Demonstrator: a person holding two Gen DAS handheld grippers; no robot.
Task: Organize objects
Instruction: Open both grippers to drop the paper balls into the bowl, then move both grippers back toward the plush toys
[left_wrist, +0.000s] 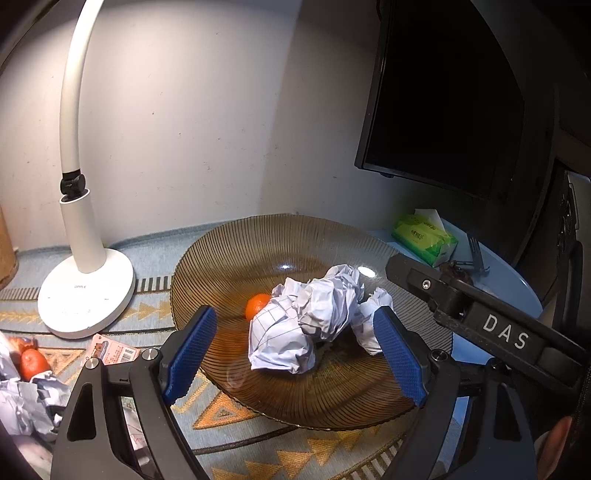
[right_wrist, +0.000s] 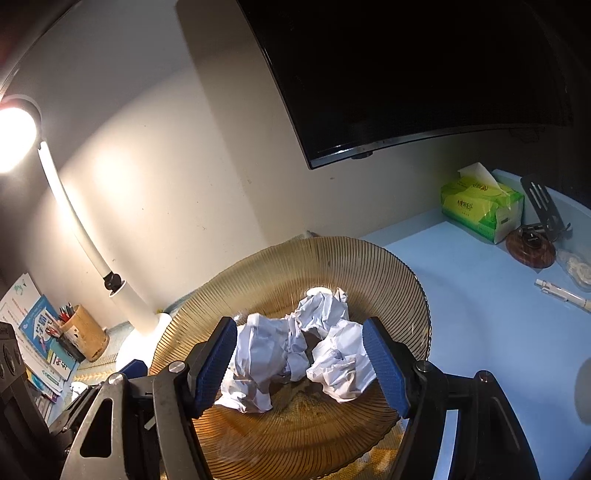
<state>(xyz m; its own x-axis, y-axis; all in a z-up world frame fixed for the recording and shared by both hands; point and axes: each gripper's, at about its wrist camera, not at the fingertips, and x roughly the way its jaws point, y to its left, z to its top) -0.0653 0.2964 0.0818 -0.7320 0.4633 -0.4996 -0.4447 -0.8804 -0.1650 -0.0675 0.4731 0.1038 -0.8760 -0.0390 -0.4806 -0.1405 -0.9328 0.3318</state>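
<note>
An amber ribbed glass plate (left_wrist: 258, 229) holds crumpled paper balls and a small orange (left_wrist: 257, 304). My left gripper (left_wrist: 295, 354) is open over the plate's near side. The biggest paper ball (left_wrist: 295, 325) lies between its blue pads with a gap on each side. A smaller ball (left_wrist: 371, 317) sits by the right pad. In the right wrist view my right gripper (right_wrist: 301, 365) is open above the same plate (right_wrist: 332, 251). Two paper balls (right_wrist: 258, 354) (right_wrist: 341, 365) rest on the glass between its pads, with a third (right_wrist: 321, 310) behind. The black casing of the right tool (left_wrist: 506, 332) crosses the left view.
A white desk lamp (left_wrist: 85, 295) stands left of the plate. Another orange (left_wrist: 33, 363), more crumpled paper (left_wrist: 26, 406) and a card (left_wrist: 110, 350) lie at the near left. A green tissue pack (right_wrist: 480, 206), pen (right_wrist: 565, 295), wooden disc (right_wrist: 530, 247) and pencil holder (right_wrist: 85, 332) ring the table. A dark monitor (right_wrist: 406, 74) hangs above.
</note>
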